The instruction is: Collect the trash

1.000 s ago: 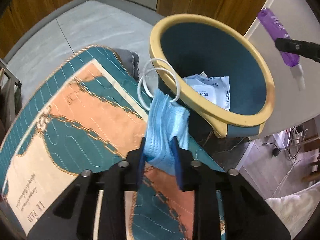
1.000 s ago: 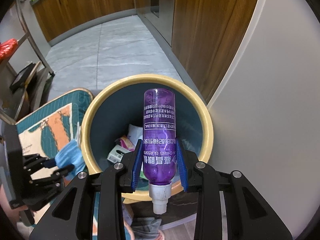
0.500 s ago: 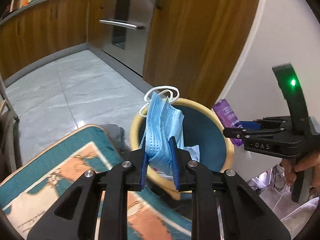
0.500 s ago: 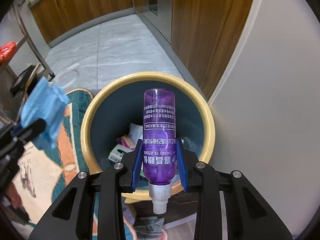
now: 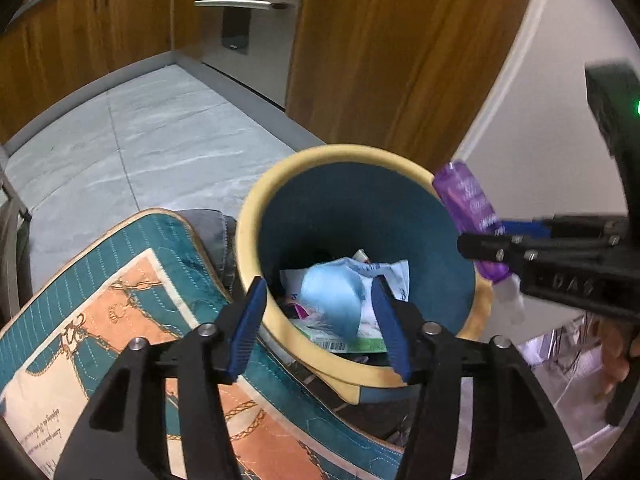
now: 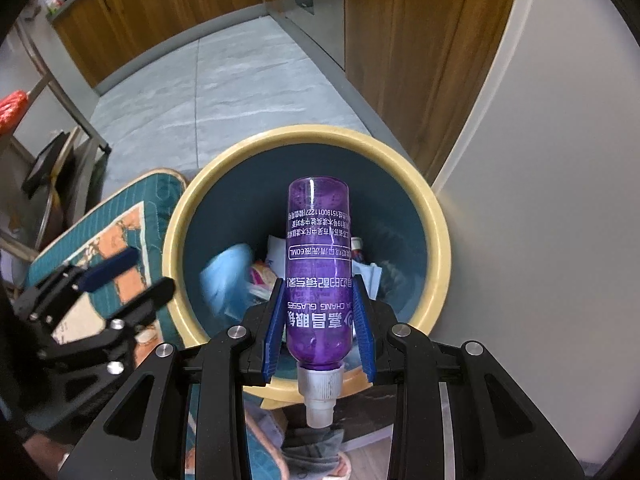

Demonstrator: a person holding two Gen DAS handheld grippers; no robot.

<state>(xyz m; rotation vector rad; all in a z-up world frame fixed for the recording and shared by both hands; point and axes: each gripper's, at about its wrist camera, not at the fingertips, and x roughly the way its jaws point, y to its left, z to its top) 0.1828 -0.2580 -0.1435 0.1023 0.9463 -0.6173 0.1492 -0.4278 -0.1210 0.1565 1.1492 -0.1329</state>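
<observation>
A yellow-rimmed bin with a dark blue inside [image 5: 256, 216] [image 6: 436, 220] stands on the floor with wrappers in it. My left gripper [image 5: 318, 322] is open over its near rim. It also shows at the left of the right wrist view [image 6: 132, 276]. A blue face mask [image 5: 334, 300] [image 6: 226, 284], blurred, is inside the bin, free of the fingers. My right gripper [image 6: 320, 328] is shut on a purple spray bottle [image 6: 318, 264] [image 5: 470, 208], held over the bin with its white nozzle towards me.
A teal and orange patterned cushion [image 5: 120, 304] lies left of the bin. A white wall [image 6: 540, 200] and a wooden cabinet [image 5: 400, 48] stand close behind it. Grey tiled floor [image 5: 140, 136] stretches beyond. A metal rack [image 6: 52, 148] stands at the left.
My left gripper moved over the bin, opened and let go of the blue mask, which now is inside the bin. The right gripper kept the purple bottle over the bin.
</observation>
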